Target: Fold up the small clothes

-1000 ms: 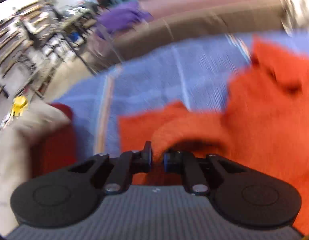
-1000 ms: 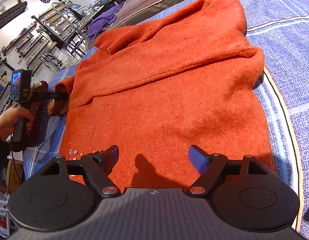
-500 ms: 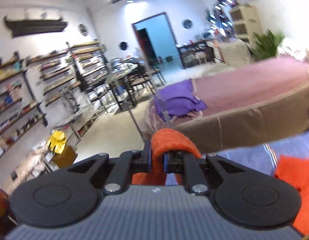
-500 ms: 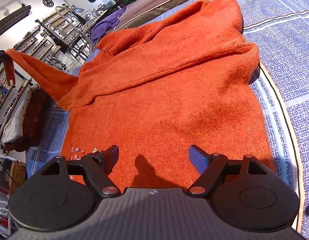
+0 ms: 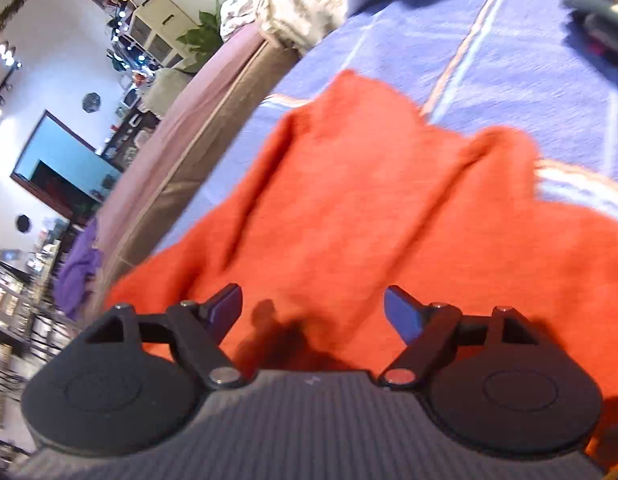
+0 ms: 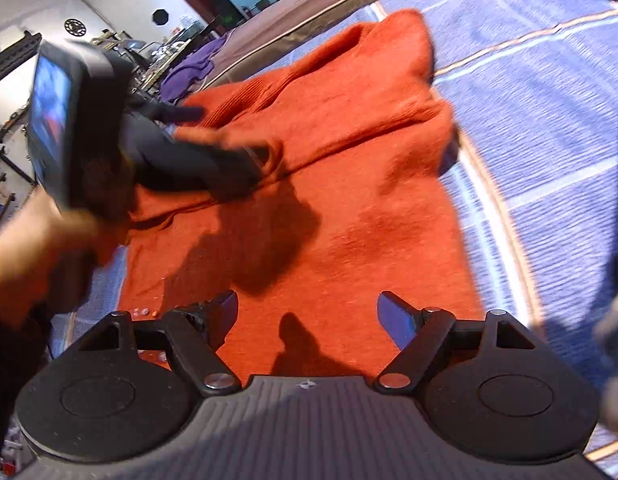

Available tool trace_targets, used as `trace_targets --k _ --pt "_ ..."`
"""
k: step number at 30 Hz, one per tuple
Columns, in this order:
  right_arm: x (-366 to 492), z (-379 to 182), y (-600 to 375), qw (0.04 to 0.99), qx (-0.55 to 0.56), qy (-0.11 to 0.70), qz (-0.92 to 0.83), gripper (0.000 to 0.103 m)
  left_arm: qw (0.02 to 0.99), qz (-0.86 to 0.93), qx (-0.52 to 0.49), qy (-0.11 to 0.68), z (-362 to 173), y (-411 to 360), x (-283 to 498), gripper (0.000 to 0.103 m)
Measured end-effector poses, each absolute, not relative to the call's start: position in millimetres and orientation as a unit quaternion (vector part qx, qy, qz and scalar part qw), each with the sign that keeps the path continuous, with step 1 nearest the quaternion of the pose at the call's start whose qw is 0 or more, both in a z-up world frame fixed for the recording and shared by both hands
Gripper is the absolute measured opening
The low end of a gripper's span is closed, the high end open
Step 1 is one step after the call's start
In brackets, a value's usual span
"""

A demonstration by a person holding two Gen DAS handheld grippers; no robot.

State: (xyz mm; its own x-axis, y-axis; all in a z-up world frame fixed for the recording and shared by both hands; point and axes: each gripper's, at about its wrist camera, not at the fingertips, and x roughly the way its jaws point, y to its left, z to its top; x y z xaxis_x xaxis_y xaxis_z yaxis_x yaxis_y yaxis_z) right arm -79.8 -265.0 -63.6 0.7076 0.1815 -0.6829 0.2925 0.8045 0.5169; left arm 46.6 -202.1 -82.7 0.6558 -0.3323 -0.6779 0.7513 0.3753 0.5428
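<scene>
Sleeve fold-in: left gripper [image 5: 313, 308] opening over sweater [image 6: 349, 184], nothing between fingers; right gripper [image 6: 307, 314] open, empty. Next: fold the body.

White walls [image 5: 49, 64], blue doorway [image 5: 57, 160], cluttered shelves [image 5: 13, 300]

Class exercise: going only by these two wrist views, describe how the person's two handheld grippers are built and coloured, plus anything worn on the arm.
Each gripper is matte black: a ribbed grey-black body, two round discs at its sides, and angled link arms on silver pivot pins. The left gripper and right gripper carry blue-faced fingers. From the right view, the left unit bears a small lit screen at its back. A dark sleeve shows at the left edge.
</scene>
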Motion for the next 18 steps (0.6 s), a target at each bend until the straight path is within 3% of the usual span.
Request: trace_targets --k 3,7,11,18 --pt "-87.8 -56.6 -272.4 0.88 0.285 0.377 -0.043 0.103 0.825 -0.342 0.343 0.291 -72.8 -172.6 46.4 0.091" --pt "-77.3 -47.9 -275.5 0.891 0.266 0.366 -0.046 0.103 0.874 -0.272 0.279 0.29 -40.6 -91.8 72.8 0.103" --pt "-41.9 -27.0 -257.1 0.92 0.204 0.335 -0.003 0.103 0.881 -0.189 0.26 0.346 -41.8 -15.4 103.9 0.103" --pt "52.2 -14.6 -153.2 0.94 -0.172 0.268 0.126 0.103 0.875 -0.183 0.115 0.434 -62.7 64.8 103.3 0.103"
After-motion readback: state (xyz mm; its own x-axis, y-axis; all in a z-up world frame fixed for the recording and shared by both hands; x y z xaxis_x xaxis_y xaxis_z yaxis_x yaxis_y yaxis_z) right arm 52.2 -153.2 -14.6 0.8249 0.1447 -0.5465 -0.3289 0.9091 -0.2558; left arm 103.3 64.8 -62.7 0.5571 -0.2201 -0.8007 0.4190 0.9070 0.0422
